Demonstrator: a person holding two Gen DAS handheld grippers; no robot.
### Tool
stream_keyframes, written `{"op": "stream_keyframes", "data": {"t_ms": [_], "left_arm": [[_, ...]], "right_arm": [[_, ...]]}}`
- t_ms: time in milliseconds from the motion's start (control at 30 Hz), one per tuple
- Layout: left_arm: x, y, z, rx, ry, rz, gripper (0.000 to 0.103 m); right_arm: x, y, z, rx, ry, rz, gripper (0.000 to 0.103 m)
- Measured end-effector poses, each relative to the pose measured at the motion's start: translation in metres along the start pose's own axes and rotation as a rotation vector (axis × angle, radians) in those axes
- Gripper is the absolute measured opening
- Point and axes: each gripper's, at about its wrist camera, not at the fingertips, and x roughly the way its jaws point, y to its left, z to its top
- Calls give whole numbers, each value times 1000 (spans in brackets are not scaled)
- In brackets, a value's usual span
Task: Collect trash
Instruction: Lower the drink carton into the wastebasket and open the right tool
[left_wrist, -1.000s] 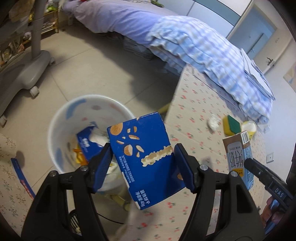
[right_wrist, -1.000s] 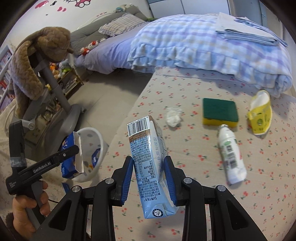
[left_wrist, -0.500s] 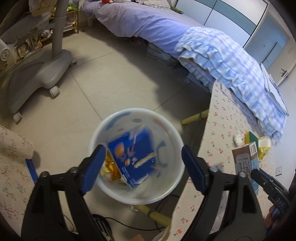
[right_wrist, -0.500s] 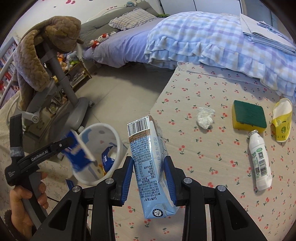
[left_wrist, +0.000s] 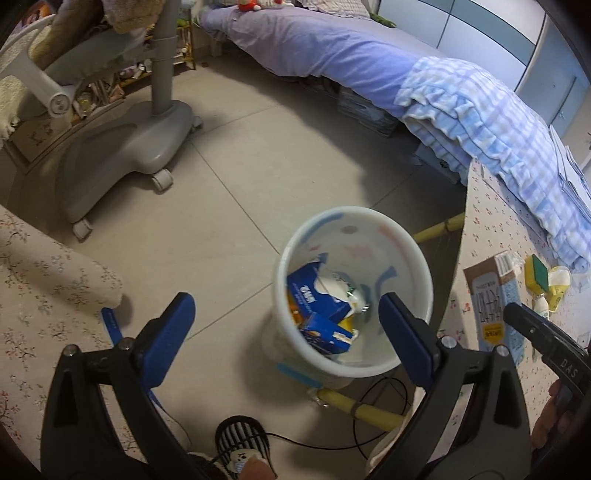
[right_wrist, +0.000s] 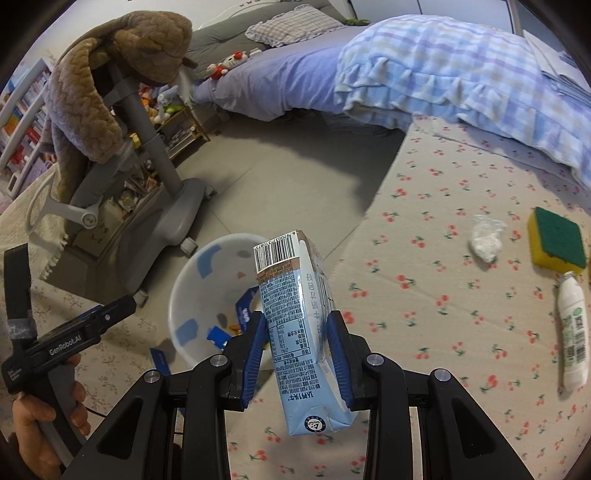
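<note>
The milk carton (right_wrist: 303, 328) between the right tool's pads hides part of the bin (right_wrist: 192, 295); trash underneath there, can't tell.

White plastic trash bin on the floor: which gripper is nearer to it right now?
Left. The left gripper hangs open right above the white plastic trash bin. The right gripper, shut on the light-blue drink carton, is off to the side by the tablecloth's edge.
</note>
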Motion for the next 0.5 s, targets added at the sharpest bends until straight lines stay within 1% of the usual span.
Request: {"op": "stream_keyframes", "data": {"t_ms": [100,233,300,367,400,433,500], "left_arm": [[-3,7,1,-6,-8,22,99],[-4,12,2,-20,-11,19,100],[-3,12,2,-25,-6,16,99],[-3,13,3,-27,-4,13,100],[-3,13,3,-29,-3,11,100],[-3,14,3,-30,-2,9,100],[-4,14,4,-31,-4,5,100]], "right_arm": [[12,11,1,-9,10,27,35],[31,25,4,-13,22,73,36],[35,28,5,-17,10,103,36],[38,31,7,-20,-6,139,56],[37,31,8,-15,-12,141,77],[36,30,8,-6,-24,133,81],[32,28,9,4,-34,116,81]]}}
